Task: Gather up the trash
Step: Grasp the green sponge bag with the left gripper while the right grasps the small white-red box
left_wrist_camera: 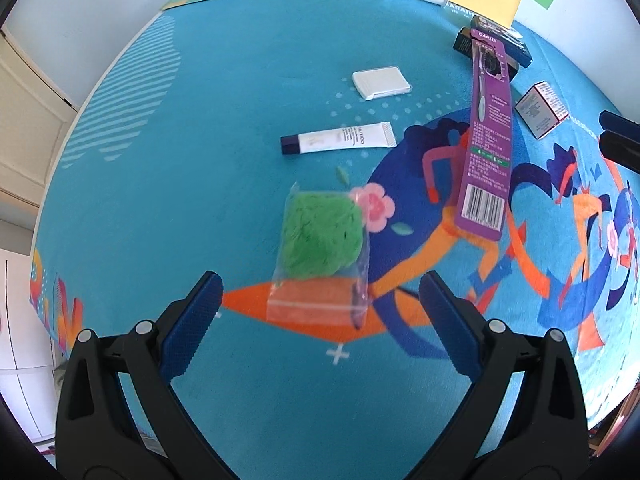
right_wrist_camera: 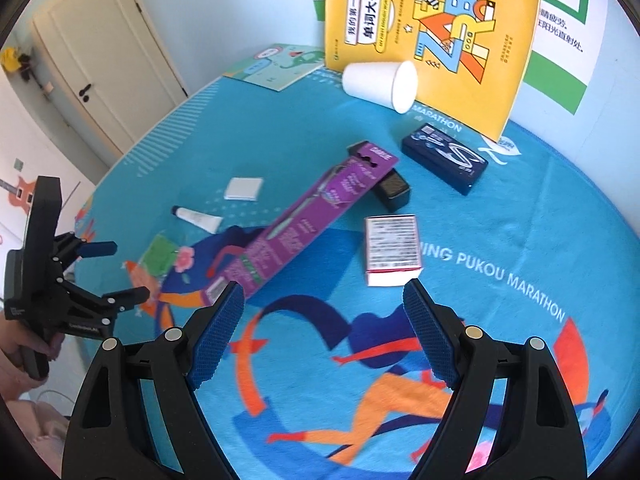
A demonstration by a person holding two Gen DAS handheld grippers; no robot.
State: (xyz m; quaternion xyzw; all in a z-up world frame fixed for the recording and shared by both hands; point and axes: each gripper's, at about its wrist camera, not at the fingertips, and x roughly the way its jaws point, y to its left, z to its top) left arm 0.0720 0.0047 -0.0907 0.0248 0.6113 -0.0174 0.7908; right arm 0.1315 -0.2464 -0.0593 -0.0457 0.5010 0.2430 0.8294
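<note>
On a blue printed cloth (left_wrist_camera: 200, 200) lies a clear plastic bag holding a green fluffy ball (left_wrist_camera: 320, 236). My left gripper (left_wrist_camera: 320, 284) hovers over the bag's near end, open, its pads not pressing anything. It shows at the left of the right wrist view as the left gripper (right_wrist_camera: 120, 270), with the green bag (right_wrist_camera: 160, 256) beyond it. My right gripper (right_wrist_camera: 323, 290) is open and empty above the cloth. Just past its right fingertip sits a small white box (right_wrist_camera: 392, 250), and a purple toothbrush pack (right_wrist_camera: 304, 220) reaches toward its left one.
A white tube (left_wrist_camera: 340, 140), a flat white case (left_wrist_camera: 382, 82), a tipped paper cup (right_wrist_camera: 380, 82), a dark blue box (right_wrist_camera: 444, 158) and a small black box (right_wrist_camera: 394, 190) lie on the cloth. A yellow book (right_wrist_camera: 432, 28) leans on the wall. A green booklet (right_wrist_camera: 276, 64) lies at the back left.
</note>
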